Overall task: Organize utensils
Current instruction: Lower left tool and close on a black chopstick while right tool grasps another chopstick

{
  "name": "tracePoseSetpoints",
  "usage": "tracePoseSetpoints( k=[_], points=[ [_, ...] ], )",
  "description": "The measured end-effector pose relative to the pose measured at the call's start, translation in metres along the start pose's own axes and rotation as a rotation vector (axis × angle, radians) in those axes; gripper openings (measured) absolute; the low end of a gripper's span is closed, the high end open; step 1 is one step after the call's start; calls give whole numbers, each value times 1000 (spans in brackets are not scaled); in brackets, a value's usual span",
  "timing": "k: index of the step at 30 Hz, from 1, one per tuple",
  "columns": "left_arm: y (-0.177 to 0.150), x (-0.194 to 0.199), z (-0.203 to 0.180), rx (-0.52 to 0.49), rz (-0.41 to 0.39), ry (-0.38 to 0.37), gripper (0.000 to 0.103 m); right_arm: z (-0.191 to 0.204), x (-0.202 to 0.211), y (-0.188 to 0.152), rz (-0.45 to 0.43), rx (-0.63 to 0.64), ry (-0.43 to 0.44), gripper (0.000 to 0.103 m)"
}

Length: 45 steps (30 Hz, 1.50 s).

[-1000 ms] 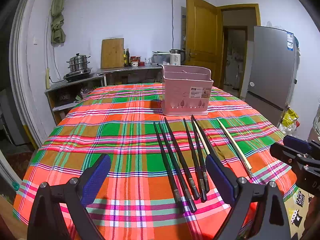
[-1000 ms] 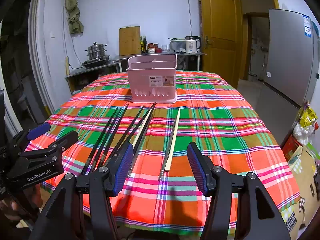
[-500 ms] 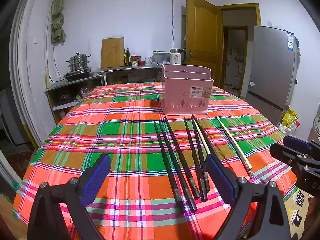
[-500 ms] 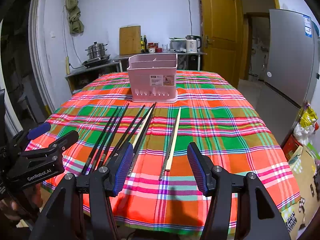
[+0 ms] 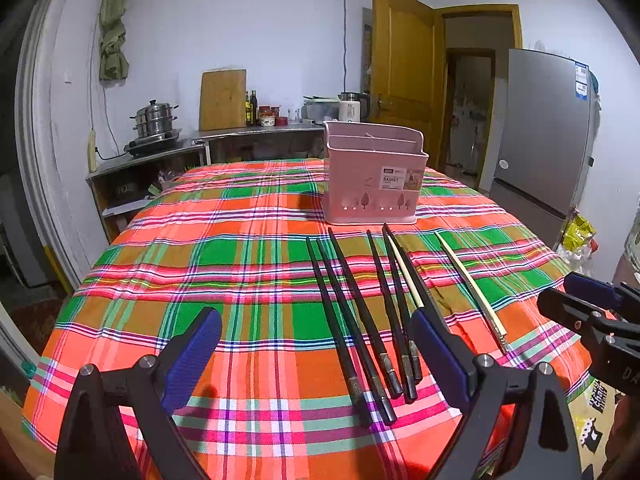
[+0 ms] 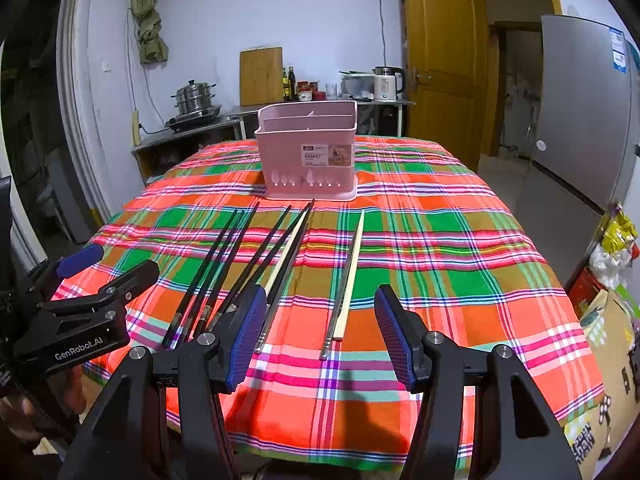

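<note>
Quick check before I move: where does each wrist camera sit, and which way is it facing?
Left wrist: behind the open left claw, facing the black chopsticks; right claw at right edge.
Right wrist: behind the open right claw, facing the pale chopstick pair; left claw at left edge.
Both share the pink basket and plaid tablecloth.

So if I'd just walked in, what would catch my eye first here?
Probably the bright plaid tablecloth in orange, green and pink that covers the whole table. On it, a row of chopsticks, mostly black with a few pale ones, lies fanned out in front of an upright pink basket. Nearest the cameras, two open grippers hover at the table's edge.
</note>
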<state>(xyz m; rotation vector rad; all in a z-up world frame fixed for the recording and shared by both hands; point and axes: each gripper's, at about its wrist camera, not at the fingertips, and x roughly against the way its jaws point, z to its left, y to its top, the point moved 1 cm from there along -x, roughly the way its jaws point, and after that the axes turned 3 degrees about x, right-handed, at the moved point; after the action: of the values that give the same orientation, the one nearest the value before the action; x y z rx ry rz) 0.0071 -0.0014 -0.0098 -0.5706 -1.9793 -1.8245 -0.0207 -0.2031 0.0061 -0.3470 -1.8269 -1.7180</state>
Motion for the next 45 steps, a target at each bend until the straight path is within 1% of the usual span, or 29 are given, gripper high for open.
tracePoseSetpoints(
  k=[7,9,13,15,17,19,23,25,28,32,33,35,37,40,41,43,45],
  points=[
    [4,-18,6,10,49,-47,96,-6,-10,2,20,-9,3,57],
    [7,-26,9,12,69,-39,96,-8,-15,4,26,-11,6,57],
    [16,-44,12,-5,85,-26,96,-12,-28,9,39,-12,10,57],
    [22,-57,15,-8,115,-9,96,-15,-37,14,47,-15,13,57],
    [26,-70,19,0,146,1,87,-16,-45,18,54,-17,14,57],
    [30,-85,24,9,181,7,81,-19,-54,22,64,-18,12,57],
    [35,-111,33,49,259,3,79,-24,-75,31,89,-26,19,57],
    [37,-119,35,61,284,-5,76,-26,-83,33,101,-32,28,57],
    [39,-133,36,75,314,-14,75,-25,-96,38,119,-43,52,57],
    [39,-147,34,77,352,-26,67,-20,-113,46,137,-49,84,57],
    [39,-150,33,75,358,-26,66,-18,-117,48,142,-49,89,56],
    [40,-154,31,65,362,-19,64,-15,-126,50,158,-45,99,49],
    [40,-156,31,61,362,-17,63,-11,-135,52,176,-39,109,45],
    [41,-159,30,48,364,-13,61,-7,-146,53,196,-34,122,42],
    [42,-160,28,41,364,-11,61,-7,-149,54,202,-34,126,37],
    [42,-162,27,29,361,-9,61,-7,-157,57,216,-42,134,32],
    [43,-165,25,16,355,-1,60,-10,-164,62,224,-56,139,31]
  ],
)
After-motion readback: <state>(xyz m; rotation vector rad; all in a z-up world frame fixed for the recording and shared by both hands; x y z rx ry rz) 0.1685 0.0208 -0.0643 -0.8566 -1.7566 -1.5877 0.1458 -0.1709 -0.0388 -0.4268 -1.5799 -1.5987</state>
